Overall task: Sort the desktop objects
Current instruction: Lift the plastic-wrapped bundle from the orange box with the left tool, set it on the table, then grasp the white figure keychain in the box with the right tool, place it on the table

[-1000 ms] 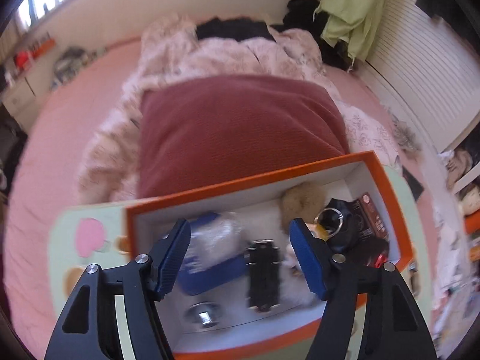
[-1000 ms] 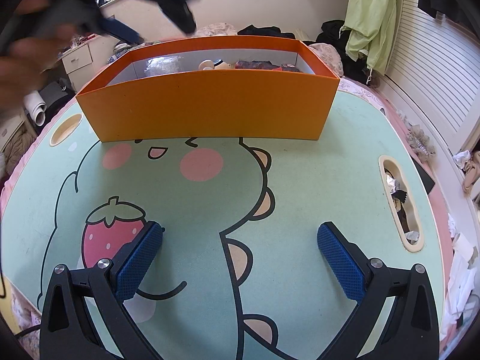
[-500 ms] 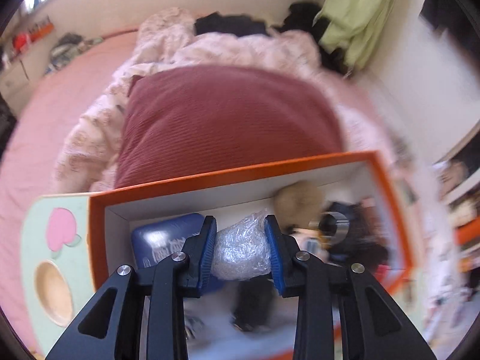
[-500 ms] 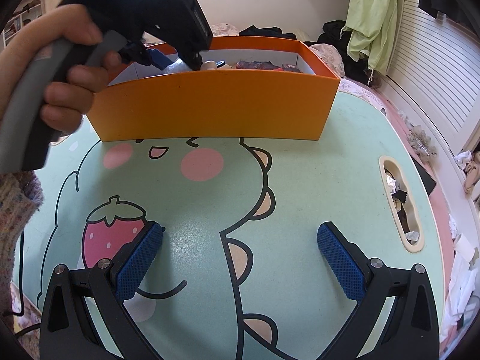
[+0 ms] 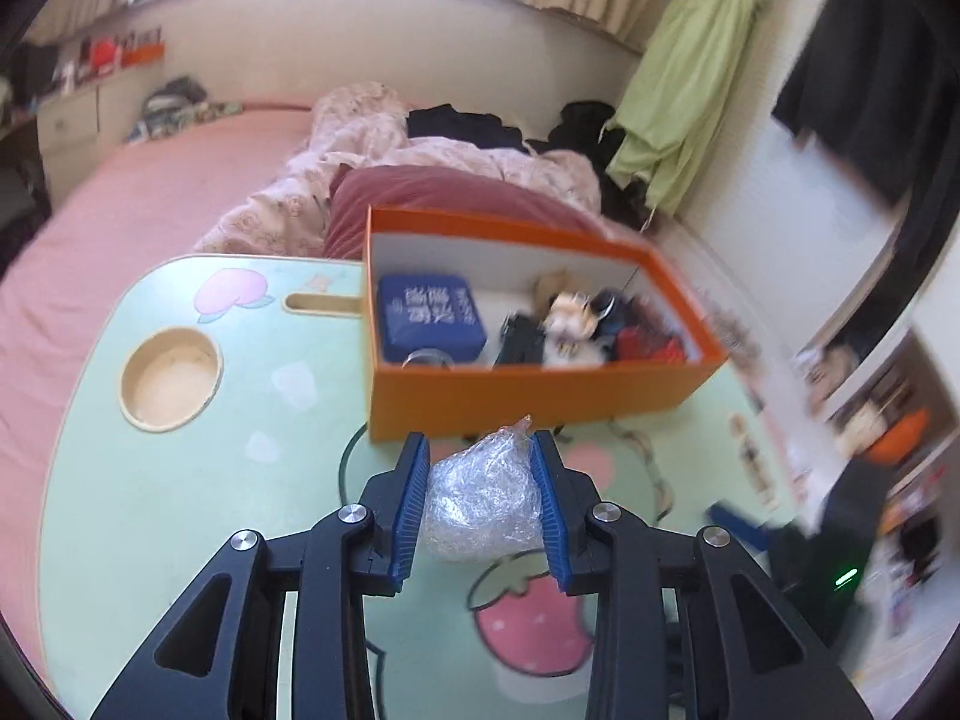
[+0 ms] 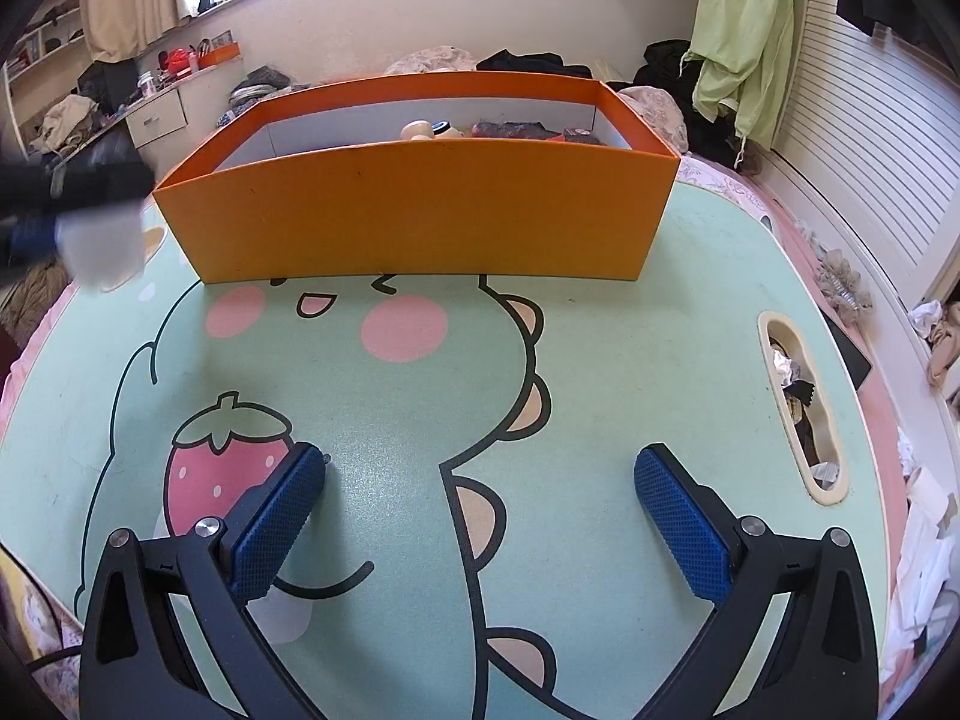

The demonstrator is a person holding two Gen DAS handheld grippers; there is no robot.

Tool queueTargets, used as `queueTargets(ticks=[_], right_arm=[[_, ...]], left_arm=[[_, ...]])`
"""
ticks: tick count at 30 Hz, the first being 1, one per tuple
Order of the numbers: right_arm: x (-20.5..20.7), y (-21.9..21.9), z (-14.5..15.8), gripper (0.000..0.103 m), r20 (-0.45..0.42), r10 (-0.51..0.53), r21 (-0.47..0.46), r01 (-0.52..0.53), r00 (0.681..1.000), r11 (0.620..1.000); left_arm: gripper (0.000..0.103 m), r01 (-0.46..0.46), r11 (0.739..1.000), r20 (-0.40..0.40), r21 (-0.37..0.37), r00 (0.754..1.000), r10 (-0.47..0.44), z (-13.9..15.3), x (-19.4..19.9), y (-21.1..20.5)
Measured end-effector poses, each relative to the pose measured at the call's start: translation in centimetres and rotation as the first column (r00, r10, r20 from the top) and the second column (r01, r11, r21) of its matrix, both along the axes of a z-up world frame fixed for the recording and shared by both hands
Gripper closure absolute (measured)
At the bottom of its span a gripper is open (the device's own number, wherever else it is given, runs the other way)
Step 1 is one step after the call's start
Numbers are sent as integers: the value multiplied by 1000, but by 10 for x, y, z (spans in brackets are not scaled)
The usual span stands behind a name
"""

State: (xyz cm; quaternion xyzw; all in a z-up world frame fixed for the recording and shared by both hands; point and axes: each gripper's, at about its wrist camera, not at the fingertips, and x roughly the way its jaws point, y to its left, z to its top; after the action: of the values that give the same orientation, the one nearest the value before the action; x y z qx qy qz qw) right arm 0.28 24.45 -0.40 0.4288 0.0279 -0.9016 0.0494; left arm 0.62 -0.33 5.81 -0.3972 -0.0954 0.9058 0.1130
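My left gripper (image 5: 480,474) is shut on a crumpled clear plastic bag (image 5: 480,498) and holds it above the green cartoon table (image 5: 180,480), in front of the orange box (image 5: 540,396). The box holds a blue pouch (image 5: 429,315), a black item, a plush toy and other small things. In the right wrist view the box (image 6: 420,210) stands at the table's far side, and the left gripper with the bag (image 6: 102,240) shows blurred at the far left. My right gripper (image 6: 480,480) is open and empty, low over the table (image 6: 630,360).
A round cup recess (image 5: 171,378) and a slot are set in the table's left part. A long slot (image 6: 801,408) with scraps lies at the table's right side. A bed with a red pillow (image 5: 444,192) lies behind the box.
My left gripper closed on the plastic bag inside the box, then lifted it out and drew back to the left over the table. The right gripper has not moved.
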Motion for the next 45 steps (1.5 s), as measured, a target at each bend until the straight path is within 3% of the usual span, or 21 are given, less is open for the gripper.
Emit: queueTargets(ticks=[4, 7, 9, 13, 16, 20, 23, 26, 28, 30, 32, 41, 44, 45], right_arm=[[0, 2, 0, 0, 0, 1, 0, -1, 1000, 1000], [1, 3, 0, 0, 0, 2, -1, -2, 1000, 1000], [1, 3, 0, 0, 0, 2, -1, -2, 1000, 1000], [1, 6, 0, 0, 2, 2, 1, -2, 1000, 1000], [2, 11, 3, 1, 5, -2, -25, 2, 1000, 1000], [-1, 24, 26, 12, -58, 4, -68, -8, 998, 998], [-11, 33, 55, 23, -125, -21, -76, 12, 992, 997], [-35, 34, 81, 36, -128, 3, -116, -18, 992, 993], [-61, 28, 93, 43, -81, 67, -166, -80, 994, 983], [-92, 19, 97, 57, -2, 127, -209, -125, 992, 970], [-121, 5, 94, 63, 72, 140, -205, -123, 987, 971], [-175, -20, 49, 62, 285, 59, -66, -42, 957, 997], [-184, -15, 42, 63, 316, 48, -118, -11, 948, 993], [-186, -13, 41, 69, 331, 58, -148, -9, 942, 989]], left_arm=[[49, -28, 999, 70, -38, 997, 30, -28, -11, 4], [30, -33, 999, 53, -26, 998, 35, -30, 0, 0], [11, -52, 998, 29, -25, 998, 53, -26, 13, -5], [9, -61, 996, 13, -61, 998, 62, -20, 37, -10], [6, -31, 985, 20, -171, 999, 34, -27, 47, -1], [6, 20, 981, 126, -191, 992, 4, -49, 35, 3], [2, -5, 971, 126, -239, 991, 36, -52, 31, 2], [0, 6, 963, 130, -270, 991, 31, -54, 30, 4], [0, 7, 963, 131, -270, 991, 30, -53, 31, 3], [0, 7, 963, 131, -270, 991, 30, -52, 31, 4], [0, 7, 963, 131, -269, 991, 30, -50, 32, 4], [0, 5, 963, 130, -269, 991, 32, -51, 34, 7], [0, 6, 964, 131, -267, 991, 30, -50, 35, 8], [0, 7, 964, 131, -267, 991, 29, -50, 36, 8]])
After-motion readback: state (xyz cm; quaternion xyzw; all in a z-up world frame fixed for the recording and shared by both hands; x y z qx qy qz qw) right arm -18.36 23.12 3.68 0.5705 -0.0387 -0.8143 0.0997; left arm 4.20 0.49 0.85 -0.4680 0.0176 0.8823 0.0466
